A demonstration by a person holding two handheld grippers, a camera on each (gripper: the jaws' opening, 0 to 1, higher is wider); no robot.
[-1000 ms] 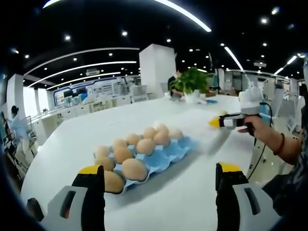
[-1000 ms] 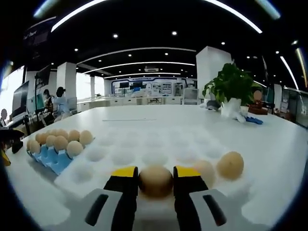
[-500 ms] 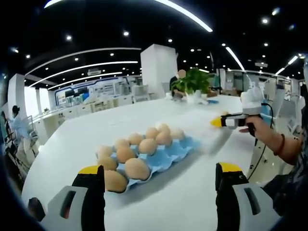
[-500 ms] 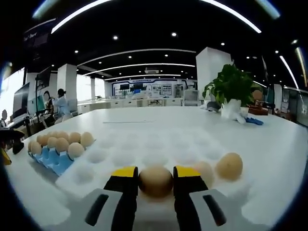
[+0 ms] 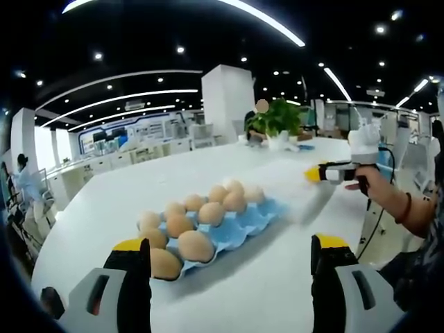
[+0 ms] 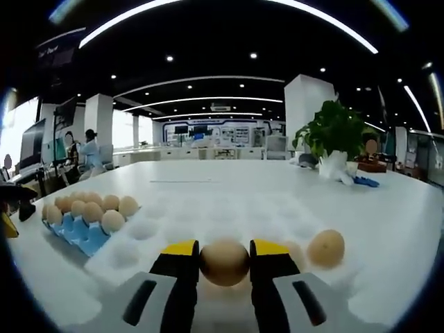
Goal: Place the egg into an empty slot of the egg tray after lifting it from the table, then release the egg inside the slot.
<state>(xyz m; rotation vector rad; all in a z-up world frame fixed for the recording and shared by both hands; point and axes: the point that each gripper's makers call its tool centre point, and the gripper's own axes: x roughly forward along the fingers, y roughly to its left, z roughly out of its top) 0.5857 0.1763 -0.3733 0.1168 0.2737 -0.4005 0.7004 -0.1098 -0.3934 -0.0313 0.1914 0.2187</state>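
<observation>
Right hand-held gripper (image 6: pixel 224 262) clamps the egg (image 6: pixel 224 261) above the white tray (image 6: pixel 208 222); left hand-held gripper (image 5: pixel 232 253) gapes wide; no legible writing.

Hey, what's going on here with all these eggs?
A person is moving eggs between trays. The right gripper is shut on an egg over the white tray, where another egg already sits. The left gripper is open and empty, facing the blue tray of eggs on the table.

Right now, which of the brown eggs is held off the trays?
The brown egg clamped between the right gripper's yellow-tipped jaws; the others sit in the blue egg tray or white tray.
</observation>
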